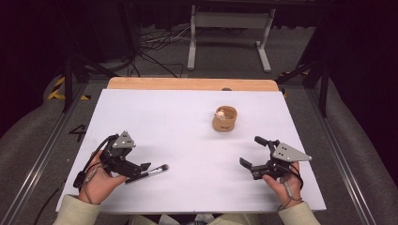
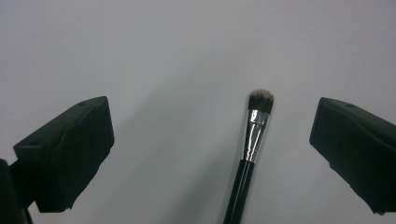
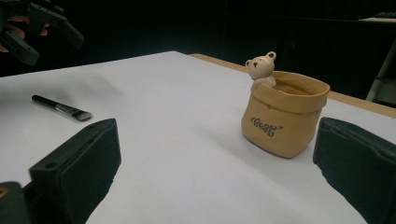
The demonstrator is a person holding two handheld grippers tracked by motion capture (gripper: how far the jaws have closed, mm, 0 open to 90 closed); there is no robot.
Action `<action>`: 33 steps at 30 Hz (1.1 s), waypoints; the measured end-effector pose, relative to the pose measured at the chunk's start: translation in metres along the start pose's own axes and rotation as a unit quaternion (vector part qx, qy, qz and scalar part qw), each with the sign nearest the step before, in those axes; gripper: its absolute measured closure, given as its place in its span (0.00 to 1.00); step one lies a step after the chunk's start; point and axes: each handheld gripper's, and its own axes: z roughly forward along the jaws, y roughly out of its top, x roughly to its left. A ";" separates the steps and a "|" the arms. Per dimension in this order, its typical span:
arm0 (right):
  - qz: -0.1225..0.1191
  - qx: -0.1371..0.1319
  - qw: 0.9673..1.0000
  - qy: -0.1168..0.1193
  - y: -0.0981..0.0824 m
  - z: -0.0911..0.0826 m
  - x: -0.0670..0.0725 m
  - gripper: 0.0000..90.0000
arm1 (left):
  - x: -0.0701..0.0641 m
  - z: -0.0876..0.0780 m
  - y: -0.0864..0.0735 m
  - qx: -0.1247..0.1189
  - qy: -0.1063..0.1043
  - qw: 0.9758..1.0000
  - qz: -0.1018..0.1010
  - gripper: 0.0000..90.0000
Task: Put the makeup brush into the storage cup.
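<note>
Makeup brush [image 2: 252, 140] with a glossy black handle, a bright silver ferrule and a short rounded tuft of dark bristles paling at the tips lies flat on the white table [image 1: 187, 122], near its front left part. In the left gripper view it runs lengthwise between the two black jaws, bristles pointing away from the camera, nearer the jaw on that view's right side, and touching neither. The left gripper [image 1: 141, 169] (held in the person's left hand [image 1: 96, 183]) has its jaws spread wide, with nothing between the pads but the brush resting on the table. From the high view the brush [image 1: 155, 170] juts out to the right from under the jaw tips, its bristle end toward the table's middle.

Farther back and right of centre stands a small tan sack-shaped pot [image 1: 225, 119] with a rolled rim, dark lettering on its front and a pale bear figure [image 3: 261, 67] peeking over the edge. The right gripper [image 1: 256, 152], in the right hand [image 1: 284, 180], sits near the front right, jaws likewise parted wide and holding nothing, well apart from the pot and from the brush.
</note>
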 end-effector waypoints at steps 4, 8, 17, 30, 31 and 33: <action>0.001 0.001 1.000 0.001 0.000 -0.001 0.000 0.02 | 0.000 -0.001 0.003 0.013 -0.002 1.000 0.004 0.01; 0.001 0.001 1.000 0.001 0.000 -0.001 -0.001 0.02 | 0.000 -0.002 0.007 0.029 0.001 1.000 0.007 0.01; 0.005 -0.003 1.000 0.000 0.000 -0.002 -0.001 0.03 | 0.001 0.000 0.014 0.064 -0.002 0.998 0.010 0.01; 0.007 -0.002 1.000 0.000 -0.001 -0.003 -0.002 0.03 | 0.001 0.013 0.012 0.103 -0.017 0.994 0.016 0.02; 0.006 -0.002 1.000 -0.001 -0.001 -0.003 -0.002 0.03 | 0.000 0.016 0.012 0.113 -0.021 0.993 0.015 0.03; 0.007 -0.002 1.000 0.000 -0.001 -0.003 -0.002 0.03 | 0.000 0.019 0.011 0.123 -0.021 0.992 0.017 0.03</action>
